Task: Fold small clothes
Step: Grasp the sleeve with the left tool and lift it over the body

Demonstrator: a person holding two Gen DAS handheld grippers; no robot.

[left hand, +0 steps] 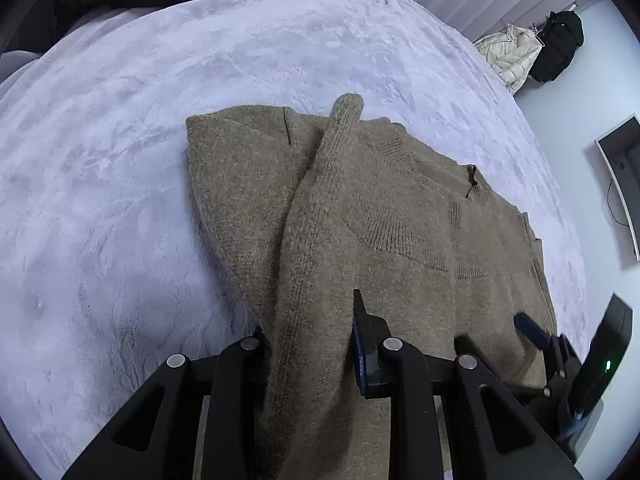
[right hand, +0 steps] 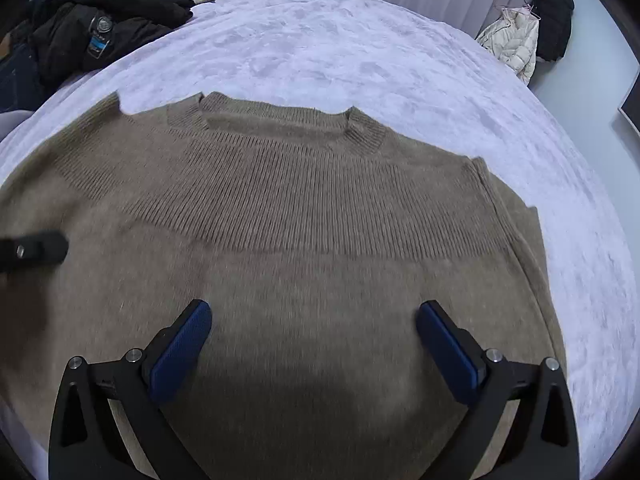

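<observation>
At the bottom of my left view, my left gripper [left hand: 312, 344] pinches a sleeve of the brown knitted sweater [left hand: 380, 216], lifted toward the lens. In my right view, my right gripper [right hand: 314, 316] hangs with jaws spread wide over the sweater, flat mid-frame on the fluffy lilac blanket [right hand: 360, 48]. Upper left lies a black jacket [right hand: 100, 24].

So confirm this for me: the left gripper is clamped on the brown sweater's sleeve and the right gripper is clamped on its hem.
Half right. The left gripper is shut on the sleeve of the brown sweater, as the left wrist view shows. But the right gripper is open: in the right wrist view its jaws stand wide apart above the sweater's body, gripping nothing.
</observation>
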